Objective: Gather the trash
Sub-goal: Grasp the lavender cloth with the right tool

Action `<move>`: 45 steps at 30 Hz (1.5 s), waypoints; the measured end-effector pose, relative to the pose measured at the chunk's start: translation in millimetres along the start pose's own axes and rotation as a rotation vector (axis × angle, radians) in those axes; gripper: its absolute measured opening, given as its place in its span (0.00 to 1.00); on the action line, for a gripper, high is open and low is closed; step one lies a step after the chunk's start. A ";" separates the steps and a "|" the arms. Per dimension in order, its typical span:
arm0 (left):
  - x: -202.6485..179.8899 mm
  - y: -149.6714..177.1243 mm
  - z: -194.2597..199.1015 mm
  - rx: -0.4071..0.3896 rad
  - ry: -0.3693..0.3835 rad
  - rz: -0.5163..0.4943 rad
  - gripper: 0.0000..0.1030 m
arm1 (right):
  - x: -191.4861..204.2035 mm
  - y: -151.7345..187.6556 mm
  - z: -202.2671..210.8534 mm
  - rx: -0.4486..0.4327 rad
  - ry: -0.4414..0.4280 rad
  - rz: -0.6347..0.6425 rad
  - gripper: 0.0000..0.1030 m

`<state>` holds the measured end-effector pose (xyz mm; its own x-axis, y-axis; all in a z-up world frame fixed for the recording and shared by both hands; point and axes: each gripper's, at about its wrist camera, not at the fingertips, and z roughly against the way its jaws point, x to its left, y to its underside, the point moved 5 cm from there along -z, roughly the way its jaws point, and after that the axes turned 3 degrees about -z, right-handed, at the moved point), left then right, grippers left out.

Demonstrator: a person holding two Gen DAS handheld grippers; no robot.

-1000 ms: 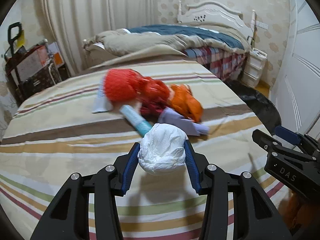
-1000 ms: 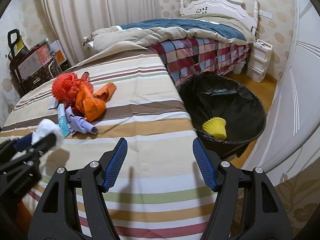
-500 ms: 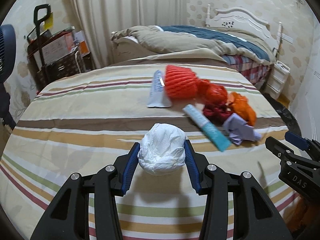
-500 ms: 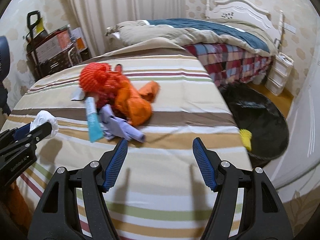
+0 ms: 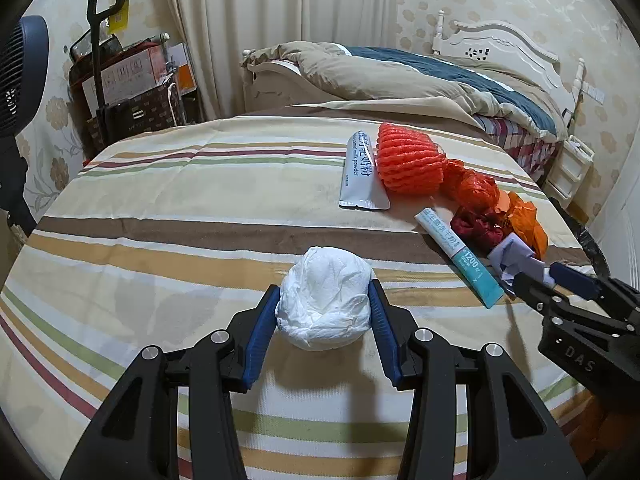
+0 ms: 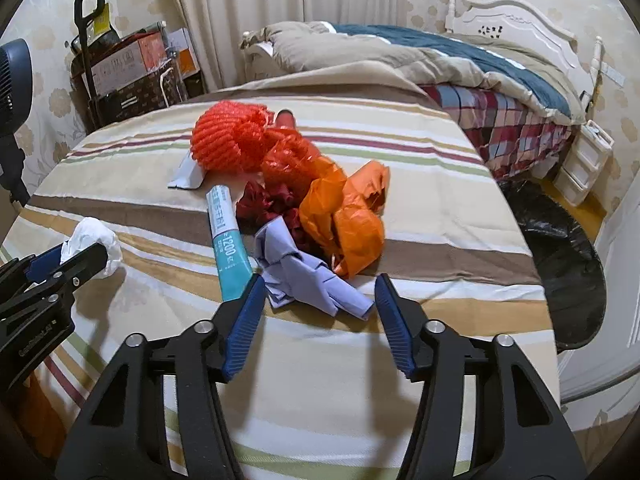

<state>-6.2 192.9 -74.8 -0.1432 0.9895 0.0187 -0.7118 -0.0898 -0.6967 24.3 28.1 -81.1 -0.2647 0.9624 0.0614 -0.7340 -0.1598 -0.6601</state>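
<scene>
My left gripper (image 5: 324, 304) is shut on a crumpled white tissue ball (image 5: 326, 300), held just above the striped bedspread (image 5: 180, 216); it also shows in the right wrist view (image 6: 94, 242). My right gripper (image 6: 320, 300) is open and empty, its fingertips either side of a crumpled lilac paper (image 6: 308, 280). Behind that lie an orange plastic bag (image 6: 348, 216), a dark red wrapper (image 6: 268, 204), a teal-and-white tube (image 6: 228, 240), a red foam net (image 6: 228, 140) and a silver sachet (image 5: 362, 172).
A black-lined trash bin (image 6: 560, 256) stands on the floor right of the bed. A second bed with a beige duvet (image 6: 360, 52) is behind. Boxes and a trolley (image 5: 124, 84) stand at back left, a fan (image 5: 20, 76) at far left.
Both grippers have swung left, away from the bin and toward the trash pile. The right gripper now frames the lilac paper. The left gripper still holds the tissue.
</scene>
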 end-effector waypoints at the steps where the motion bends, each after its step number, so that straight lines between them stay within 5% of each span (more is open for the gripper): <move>1: 0.0 0.3 -0.3 0.001 0.002 0.001 0.45 | 1.2 0.7 -0.4 0.002 0.003 0.005 0.46; 7: 0.5 1.2 -0.6 0.001 0.009 0.001 0.45 | 5.1 5.1 2.6 0.004 -0.005 0.015 0.26; 16: -1.3 2.1 1.8 -0.004 0.014 -0.004 0.45 | 11.3 15.7 11.6 0.009 -0.038 0.028 0.09; 27: 3.9 -0.1 5.6 -0.015 -0.002 0.005 0.45 | 6.9 13.9 14.4 0.006 -0.049 0.003 0.24; 45: 14.4 -2.5 7.1 -0.025 -0.010 0.019 0.45 | 19.4 3.7 13.7 0.002 -0.069 0.024 0.29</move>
<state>-11.4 206.6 -67.6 -0.1642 0.9864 0.0124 -0.6916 -0.1061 -0.7144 8.0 43.2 -72.1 -0.3247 0.9408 0.0969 -0.7281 -0.1832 -0.6606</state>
